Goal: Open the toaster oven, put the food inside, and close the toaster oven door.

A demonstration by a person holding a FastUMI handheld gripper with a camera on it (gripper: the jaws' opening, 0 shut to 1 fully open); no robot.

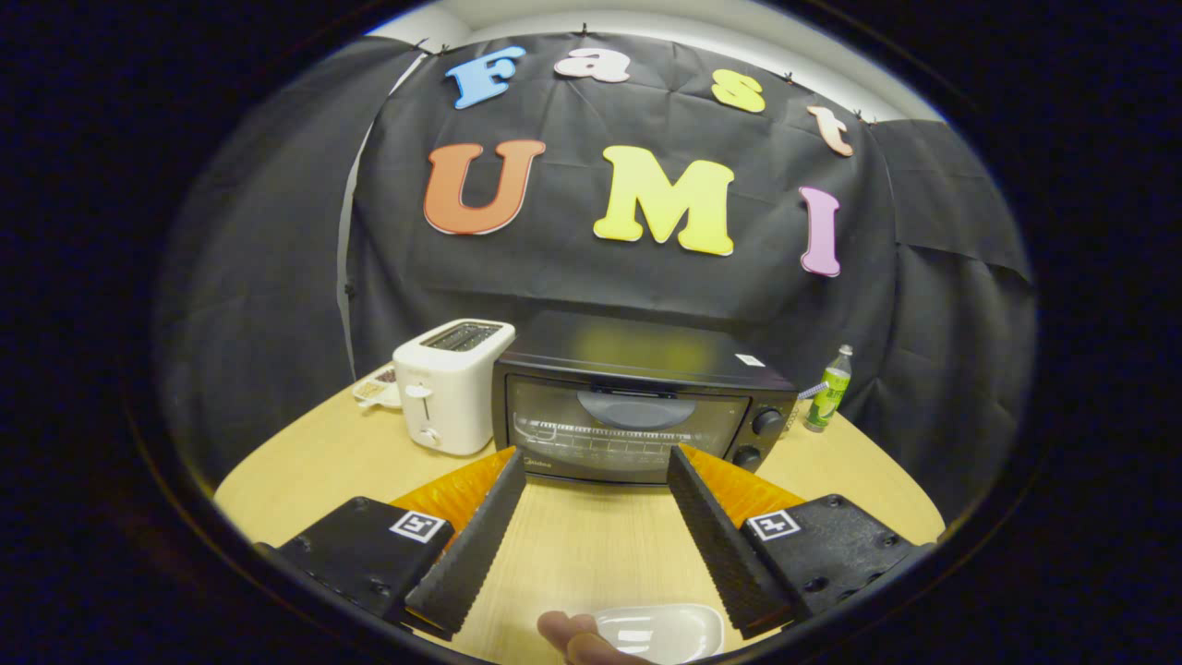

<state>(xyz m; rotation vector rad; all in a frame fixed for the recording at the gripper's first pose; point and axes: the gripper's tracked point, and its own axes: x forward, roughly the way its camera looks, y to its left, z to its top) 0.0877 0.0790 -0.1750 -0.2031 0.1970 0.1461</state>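
Note:
A black toaster oven (637, 402) stands on the wooden table (314, 471) just beyond my fingertips, its glass door shut and the handle (635, 406) near the door's top. Two knobs (766, 423) sit on its right side. My gripper (596, 462) is open, fingers spread wide, with bare table between them. Close under the gripper, between the finger bases, lies a small white dish (660, 631) with a person's fingertips (572, 635) touching its left end. What the dish carries I cannot tell.
A white slot toaster (451, 386) stands left of the oven, with a small plate of snacks (377, 388) behind it. A green bottle (828, 390) stands to the oven's right. The booth's black cloth wall closes off the back.

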